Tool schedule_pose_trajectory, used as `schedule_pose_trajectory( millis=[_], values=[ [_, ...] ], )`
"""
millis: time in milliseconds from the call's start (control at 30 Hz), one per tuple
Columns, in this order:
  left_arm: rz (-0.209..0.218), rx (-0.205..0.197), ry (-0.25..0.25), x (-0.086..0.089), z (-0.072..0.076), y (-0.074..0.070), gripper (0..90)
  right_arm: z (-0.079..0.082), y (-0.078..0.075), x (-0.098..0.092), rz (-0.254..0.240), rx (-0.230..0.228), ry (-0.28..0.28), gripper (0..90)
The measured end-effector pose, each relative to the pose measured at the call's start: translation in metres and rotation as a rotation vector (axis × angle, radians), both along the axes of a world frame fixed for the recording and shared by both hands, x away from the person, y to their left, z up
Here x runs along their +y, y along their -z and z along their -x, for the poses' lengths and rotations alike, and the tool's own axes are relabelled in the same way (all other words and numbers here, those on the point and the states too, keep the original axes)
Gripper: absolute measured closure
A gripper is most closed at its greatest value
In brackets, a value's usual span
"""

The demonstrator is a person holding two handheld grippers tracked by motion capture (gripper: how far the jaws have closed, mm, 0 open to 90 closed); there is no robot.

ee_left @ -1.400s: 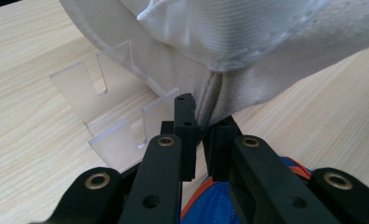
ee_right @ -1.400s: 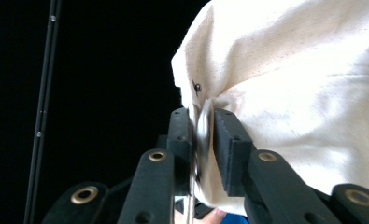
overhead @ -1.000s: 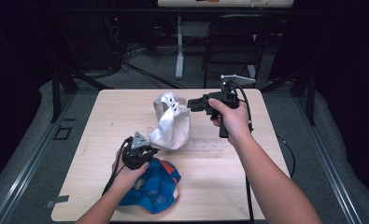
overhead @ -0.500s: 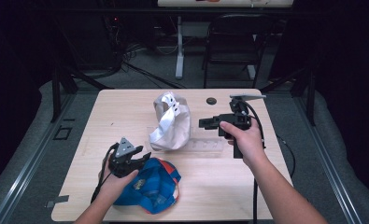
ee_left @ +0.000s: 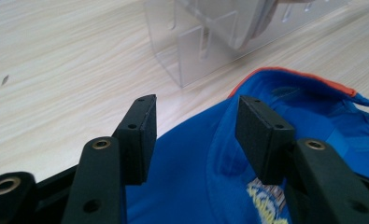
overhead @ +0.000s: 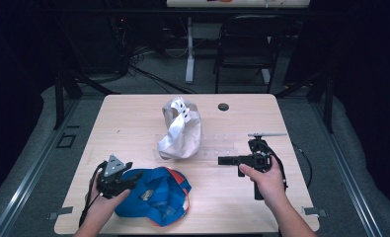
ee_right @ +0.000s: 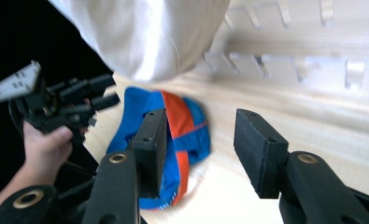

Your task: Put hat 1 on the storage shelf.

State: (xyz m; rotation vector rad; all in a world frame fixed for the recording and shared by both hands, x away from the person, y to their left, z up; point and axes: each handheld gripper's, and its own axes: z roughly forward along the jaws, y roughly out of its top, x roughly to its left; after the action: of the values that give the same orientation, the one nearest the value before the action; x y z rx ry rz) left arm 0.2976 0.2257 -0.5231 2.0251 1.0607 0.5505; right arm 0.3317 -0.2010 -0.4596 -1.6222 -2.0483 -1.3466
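A blue cap with an orange trim lies near the front edge of the table, left of the middle, crown open upward. The left claw hovers at the cap's left edge, held in the person's left hand; its jaws stand apart and have just been opening, and in the left gripper view the left claw has blue cloth lying below and between its jaws, though the pads do not press on it. A white cap stands upright near the middle of the table, propped on a clear plastic stand that stretches to its right; the blue cap is in front of it and apart from it. The right claw is right of the white cap, pointing left toward it along the front of the stand, in the person's right hand. Its jaws are also apart and have just been opening, with nothing held; in the right gripper view the right claw looks over bare table toward the blue cap, the white cap above it and the left hand farther off. A small dark disc sits at the far side of the table, well apart from both caps
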Motion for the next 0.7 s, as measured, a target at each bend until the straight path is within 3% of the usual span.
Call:
schedule_pose_trajectory(
  millis=[133,300,500,700],
  values=[
    [-0.008,0.000,-0.019,0.009,0.003,0.003,48.3,0.016,0.023,0.000,0.002,-0.008,-0.012,54.5],
    [-0.029,0.006,-0.037,0.018,0.007,0.013,48.2,0.023,0.039,0.003,0.026,-0.015,-0.024,54.5],
    [-0.017,0.016,-0.054,0.023,0.008,0.019,48.3,0.030,0.055,0.011,0.039,-0.049,-0.024,54.4],
    [-0.027,0.013,-0.054,0.025,0.011,0.021,48.3,0.033,0.069,0.020,0.044,-0.023,-0.048,54.4]
  ],
)
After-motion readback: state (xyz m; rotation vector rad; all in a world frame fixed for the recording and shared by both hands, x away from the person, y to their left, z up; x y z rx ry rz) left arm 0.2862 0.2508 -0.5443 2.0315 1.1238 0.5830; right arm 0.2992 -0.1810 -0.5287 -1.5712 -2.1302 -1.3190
